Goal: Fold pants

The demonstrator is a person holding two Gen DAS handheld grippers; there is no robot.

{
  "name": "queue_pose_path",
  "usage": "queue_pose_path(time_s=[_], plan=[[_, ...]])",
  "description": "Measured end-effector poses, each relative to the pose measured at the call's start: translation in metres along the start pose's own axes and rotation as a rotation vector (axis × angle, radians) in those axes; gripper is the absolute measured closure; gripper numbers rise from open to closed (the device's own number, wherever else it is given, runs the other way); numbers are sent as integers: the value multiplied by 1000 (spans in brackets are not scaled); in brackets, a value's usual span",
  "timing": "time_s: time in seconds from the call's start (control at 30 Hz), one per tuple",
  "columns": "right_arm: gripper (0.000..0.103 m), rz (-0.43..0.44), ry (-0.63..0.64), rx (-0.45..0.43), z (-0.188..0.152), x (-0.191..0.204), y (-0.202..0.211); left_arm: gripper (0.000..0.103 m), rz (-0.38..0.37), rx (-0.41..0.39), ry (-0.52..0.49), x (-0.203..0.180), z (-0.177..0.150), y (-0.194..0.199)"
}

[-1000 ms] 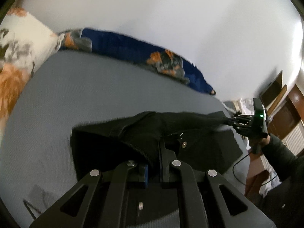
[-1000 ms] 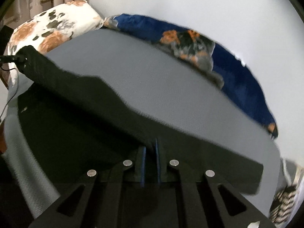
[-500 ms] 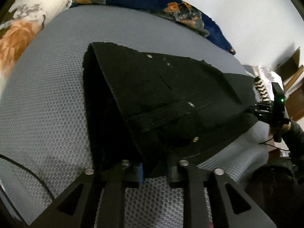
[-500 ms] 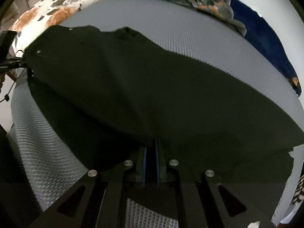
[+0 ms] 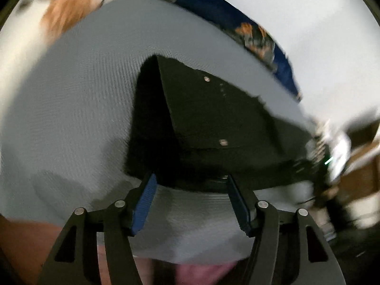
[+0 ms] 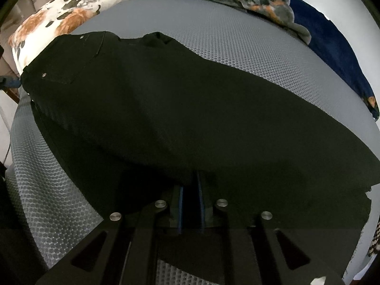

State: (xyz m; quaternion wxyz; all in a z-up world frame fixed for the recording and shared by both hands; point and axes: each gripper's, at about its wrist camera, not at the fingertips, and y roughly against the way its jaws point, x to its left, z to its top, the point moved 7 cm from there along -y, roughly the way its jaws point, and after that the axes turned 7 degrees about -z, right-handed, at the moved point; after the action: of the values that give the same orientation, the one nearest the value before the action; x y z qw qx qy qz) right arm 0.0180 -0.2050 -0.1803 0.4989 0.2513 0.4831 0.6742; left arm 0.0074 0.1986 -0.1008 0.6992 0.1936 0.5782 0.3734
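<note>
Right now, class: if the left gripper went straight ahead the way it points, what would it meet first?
Probably the black pants. The left gripper is open, just short of their near edge on the grey bed cover; depth is unclear.

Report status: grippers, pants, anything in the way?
Left gripper open, clear of the cloth. Right gripper shut on black pants. Pants folded lengthwise, flat on grey mattress. Nothing in the way.

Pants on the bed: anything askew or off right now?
Mostly fine. The black pants lie folded lengthwise on the grey mattress, but the layers don't line up: a lower edge sticks out past the top layer along the near side. The left gripper has its jaws open; the right gripper is shut on the pants.
</note>
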Motion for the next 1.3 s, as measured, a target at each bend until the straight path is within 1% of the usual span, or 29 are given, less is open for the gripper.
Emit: queue_pose_path(time_s=[0.1, 0.17, 0.23, 0.3, 0.37, 0.43, 0.53, 0.57, 0.67, 0.77, 0.83, 0.87, 0.93, 1.0, 1.07, 1.1, 1.23, 1.3], plan=[[91, 0, 4, -5, 1, 1, 1, 41, -92, 7, 124, 0, -8, -9], [91, 2, 6, -8, 2, -1, 0, 41, -116, 0, 188, 2, -7, -18], [92, 6, 1, -8, 2, -2, 0, 41, -128, -10, 274, 7, -4, -29], [93, 9, -14, -6, 4, -4, 0, 41, -124, -28, 334, 13, 0, -35], [94, 9, -34, -10, 5, -5, 3, 45, -120, -39, 360, 15, 3, -38], [94, 4, -57, -23, 7, -8, 7, 74, -89, -65, 333, 9, 10, -39], [94, 5, -90, -40, 12, -13, 16, 81, -42, -76, 254, -2, 17, -35], [94, 8, -101, -45, 12, -12, 20, 82, -33, -83, 228, -6, 21, -32], [94, 21, -123, -65, 15, -10, 33, 82, -5, -120, 107, -22, 40, -22], [94, 23, -109, -76, 15, 1, 46, 82, 1, -158, 17, -32, 56, -6], [94, 31, -98, -71, 11, 8, 47, 82, 11, -163, -43, -31, 61, 0], [94, 36, -96, -63, 9, 11, 45, 82, 22, -156, -61, -28, 61, 0], [94, 47, -102, -38, 1, 16, 37, 82, 65, -105, -80, -17, 55, -13], [94, 65, -113, -1, -9, 22, 28, 82, 143, -28, -96, 2, 37, -24], [94, 72, -108, 20, -15, 25, 24, 82, 197, 23, -121, 12, 23, -37], [94, 73, -103, 25, -18, 27, 24, 82, 218, 32, -140, 15, 18, -40], [94, 92, -107, 32, -20, 29, 26, 82, 234, 19, -171, 15, 17, -41], [93, 91, -105, 46, -22, 30, 20, 81, 267, 25, -205, 12, 15, -43]])
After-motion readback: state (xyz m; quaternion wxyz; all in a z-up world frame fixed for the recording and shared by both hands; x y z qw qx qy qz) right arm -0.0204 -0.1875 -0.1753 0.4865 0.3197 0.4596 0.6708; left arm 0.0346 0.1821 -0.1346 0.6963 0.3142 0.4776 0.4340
